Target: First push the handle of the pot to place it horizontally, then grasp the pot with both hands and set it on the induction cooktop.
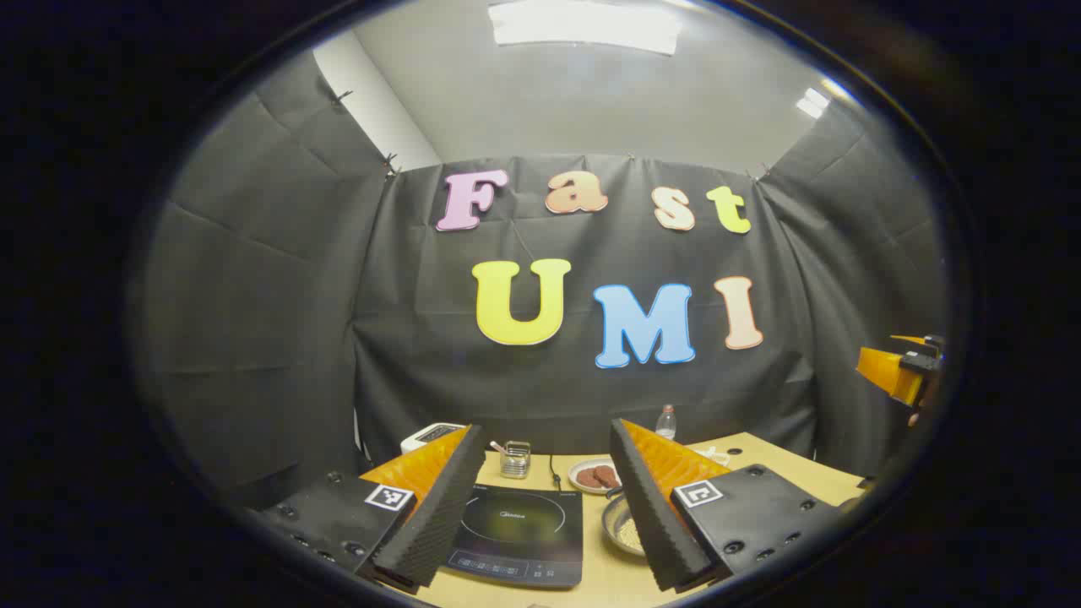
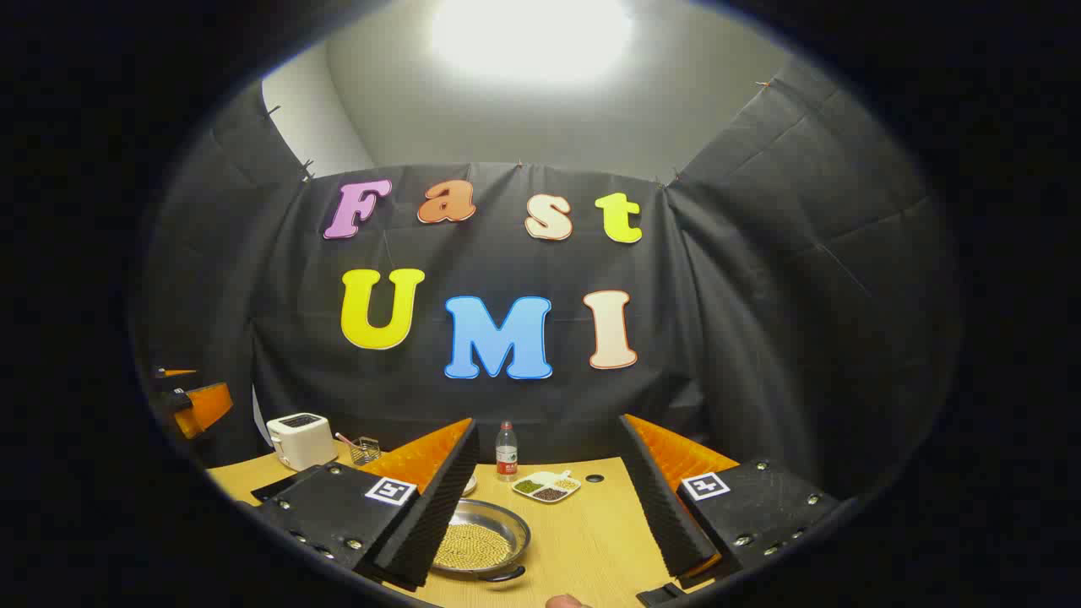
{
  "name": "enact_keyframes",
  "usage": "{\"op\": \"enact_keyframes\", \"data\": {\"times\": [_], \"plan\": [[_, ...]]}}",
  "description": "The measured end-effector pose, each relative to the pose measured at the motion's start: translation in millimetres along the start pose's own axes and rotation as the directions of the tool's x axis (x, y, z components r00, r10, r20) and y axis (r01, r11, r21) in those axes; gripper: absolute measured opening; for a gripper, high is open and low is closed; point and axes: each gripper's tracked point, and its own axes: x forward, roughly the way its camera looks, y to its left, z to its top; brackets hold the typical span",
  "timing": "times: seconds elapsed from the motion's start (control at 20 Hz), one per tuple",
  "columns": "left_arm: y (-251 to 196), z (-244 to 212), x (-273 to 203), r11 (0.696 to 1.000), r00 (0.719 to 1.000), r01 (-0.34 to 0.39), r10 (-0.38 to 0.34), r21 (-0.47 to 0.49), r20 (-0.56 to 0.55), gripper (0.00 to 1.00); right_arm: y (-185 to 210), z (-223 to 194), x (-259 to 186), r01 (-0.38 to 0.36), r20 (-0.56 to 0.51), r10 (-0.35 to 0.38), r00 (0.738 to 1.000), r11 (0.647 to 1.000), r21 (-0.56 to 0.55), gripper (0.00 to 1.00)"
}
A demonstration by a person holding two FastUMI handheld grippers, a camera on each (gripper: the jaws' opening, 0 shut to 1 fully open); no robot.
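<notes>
Black cloth walled the booth on 3 sides, and a light wooden table [image 2: 583, 540] carried everything below it. Seen in the left gripper view, the left gripper [image 1: 540, 507] hovered above the table with its 2 fingers spread wide apart and nothing between them; a black induction cooktop [image 1: 519, 534] lay on the table in the gap between those fingers. Just right of the cooktop sat the pot [image 1: 623, 528], a shallow metal pan partly hidden behind the right-hand finger. Farther back stood a small wire basket [image 1: 514, 460] and a plate of brown cookies [image 1: 596, 475], with a white toaster [image 1: 429, 436] at the far left and a plastic bottle [image 1: 666, 421] near the back wall. Seen in the right gripper view, the right gripper [image 2: 549, 515] was likewise spread open and empty. The pot [image 2: 477, 542], filled with pale grains, rested on the table near its left finger, with a dark handle [image 2: 498, 576] at the pot's near rim. Beyond it stood the bottle [image 2: 506, 453] and a divided dish of beans [image 2: 547, 486], and the toaster [image 2: 301, 439] sat at the far left beside the basket [image 2: 364, 451].
</notes>
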Motion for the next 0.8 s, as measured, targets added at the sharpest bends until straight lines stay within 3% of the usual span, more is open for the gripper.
{"op": "enact_keyframes", "data": {"times": [0.05,0.4,0.45,0.65,0.8], "plan": [[0.0,-0.8,-2.1,1.0,1.0,-0.001,0.001,0.003,0.0,0.99,-1.0,0.3,0.1,0.0,0.0,0.0,1.0,1.0,0.0,0.98],[-2.8,1.1,-10.3,1.0,1.0,0.003,-0.003,0.027,0.004,0.94,-3.3,-8.3,-4.5,-0.005,-0.023,0.005,1.0,1.0,-0.001,0.98],[-2.9,0.0,-10.2,1.0,1.0,0.004,-0.004,0.027,0.004,0.99,-3.3,-8.3,-4.9,-0.007,-0.025,0.007,1.0,1.0,-0.002,0.98],[-1.3,2.9,-9.7,1.0,1.0,0.007,-0.007,0.026,0.01,0.99,-3.8,-8.1,-3.6,-0.009,-0.028,0.009,1.0,1.0,-0.009,0.98],[1.9,2.2,-8.4,1.0,1.0,0.003,-0.004,0.026,0.01,0.94,-2.5,-8.9,-3.0,-0.013,-0.035,0.013,0.999,1.0,-0.01,0.99]]}}
